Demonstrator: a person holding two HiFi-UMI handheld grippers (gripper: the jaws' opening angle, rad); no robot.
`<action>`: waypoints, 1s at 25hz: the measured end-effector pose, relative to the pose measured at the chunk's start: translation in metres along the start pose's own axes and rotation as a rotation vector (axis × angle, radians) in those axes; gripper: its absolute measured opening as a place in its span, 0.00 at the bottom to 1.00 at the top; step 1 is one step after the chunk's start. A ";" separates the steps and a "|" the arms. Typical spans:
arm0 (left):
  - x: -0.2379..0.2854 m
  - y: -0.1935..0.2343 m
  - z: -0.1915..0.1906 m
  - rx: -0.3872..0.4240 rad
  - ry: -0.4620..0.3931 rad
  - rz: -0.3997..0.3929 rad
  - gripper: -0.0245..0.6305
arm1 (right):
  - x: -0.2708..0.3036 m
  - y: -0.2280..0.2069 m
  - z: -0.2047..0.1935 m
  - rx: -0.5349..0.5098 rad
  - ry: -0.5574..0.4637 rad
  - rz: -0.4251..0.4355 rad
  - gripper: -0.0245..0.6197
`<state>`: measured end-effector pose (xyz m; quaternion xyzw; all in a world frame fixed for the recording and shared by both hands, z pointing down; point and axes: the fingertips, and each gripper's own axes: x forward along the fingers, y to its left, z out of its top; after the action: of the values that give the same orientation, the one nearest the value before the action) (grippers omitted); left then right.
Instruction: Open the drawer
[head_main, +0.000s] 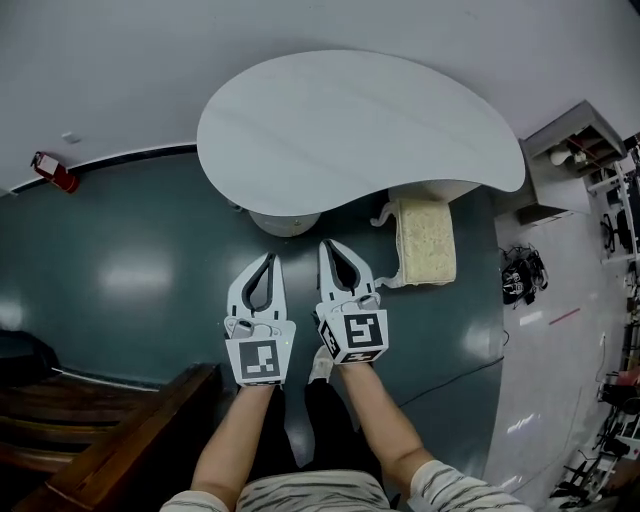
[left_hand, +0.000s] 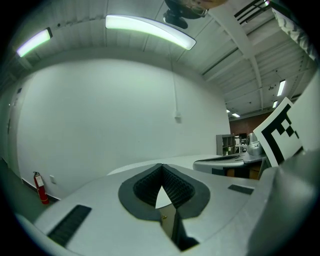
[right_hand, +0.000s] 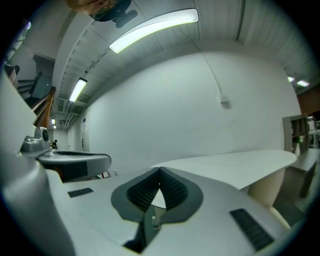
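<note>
**Both hand-held grippers clenched and empty, short of the worktop**

Head view: left hand-held gripper (head_main: 268, 257) and right hand-held gripper (head_main: 331, 244) sit side by side, near each other but not touching. Both point at the white kidney-shaped worktop (head_main: 360, 120). Their tips are just short of its near edge, over the dark teal floor (head_main: 120, 270). Bare forearms run down to the bottom of frame. Marker cubes face up, left (head_main: 260, 360) and right (head_main: 358, 336).

Left gripper view: the jaws meet at the tips, clenched, with nothing between them. The worktop edge is just past them. The right one's marker cube (left_hand: 280, 132) shows at the right edge.

Right gripper view: the jaws are also pressed together and grasp nothing. The worktop (right_hand: 240, 165) runs off to the right, and the left one's body is at the left.

Task's thing: no drawer front can be made out from any view. A cream cabinet (head_main: 425, 240) stands on the floor, tucked partly under the worktop's right end. It is just right of the right hand-held gripper and apart from it. Neither tool touches it.

Other things:
- red fire extinguisher (head_main: 55, 172) by the wall at the left, also in the left gripper view (left_hand: 41, 187)
- wooden steps (head_main: 110, 420) at bottom left
- grey shelf unit (head_main: 570, 150) at the far right
- long ceiling lamp (left_hand: 150, 27) lit overhead
</note>
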<state>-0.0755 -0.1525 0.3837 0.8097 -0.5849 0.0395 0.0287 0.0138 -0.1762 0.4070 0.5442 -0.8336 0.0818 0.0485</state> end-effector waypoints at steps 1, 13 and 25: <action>0.004 -0.001 -0.008 -0.005 0.003 -0.003 0.04 | 0.004 -0.003 -0.007 0.002 0.000 -0.002 0.06; 0.035 -0.008 -0.115 -0.042 0.081 -0.010 0.04 | 0.047 -0.031 -0.105 0.015 0.024 -0.031 0.06; 0.053 -0.012 -0.172 -0.042 0.102 -0.006 0.04 | 0.078 -0.052 -0.175 0.012 0.022 -0.036 0.06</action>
<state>-0.0525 -0.1823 0.5604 0.8075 -0.5809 0.0685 0.0756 0.0287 -0.2341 0.5963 0.5586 -0.8224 0.0921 0.0559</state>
